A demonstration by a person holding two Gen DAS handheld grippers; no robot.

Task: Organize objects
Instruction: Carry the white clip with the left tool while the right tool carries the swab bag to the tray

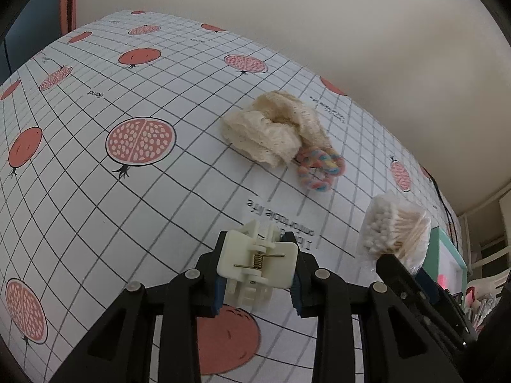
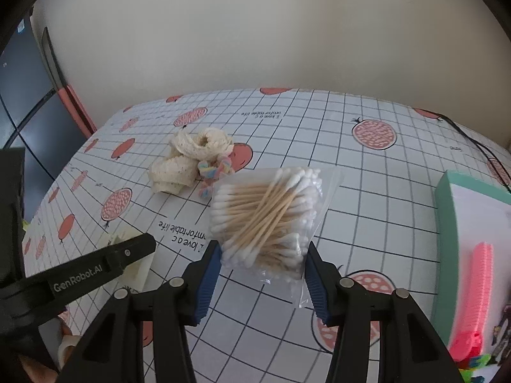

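Observation:
My left gripper (image 1: 257, 271) is shut on a cream plastic hair claw clip (image 1: 255, 263) and holds it just above the tablecloth. My right gripper (image 2: 263, 261) is shut on a clear bag of cotton swabs (image 2: 265, 214), lifted off the table; the bag also shows in the left wrist view (image 1: 394, 233). A cream scrunchie (image 1: 274, 127) and a pastel braided hair tie (image 1: 321, 167) lie together farther back on the table. They also show in the right wrist view, scrunchie (image 2: 188, 159) and hair tie (image 2: 214, 172).
A teal-rimmed white box (image 2: 447, 223) stands at the right and holds a pink comb (image 2: 477, 290) and other small items. The pomegranate-print tablecloth (image 1: 127, 191) covers the table. A wall is behind, a dark monitor (image 2: 28, 102) at the left.

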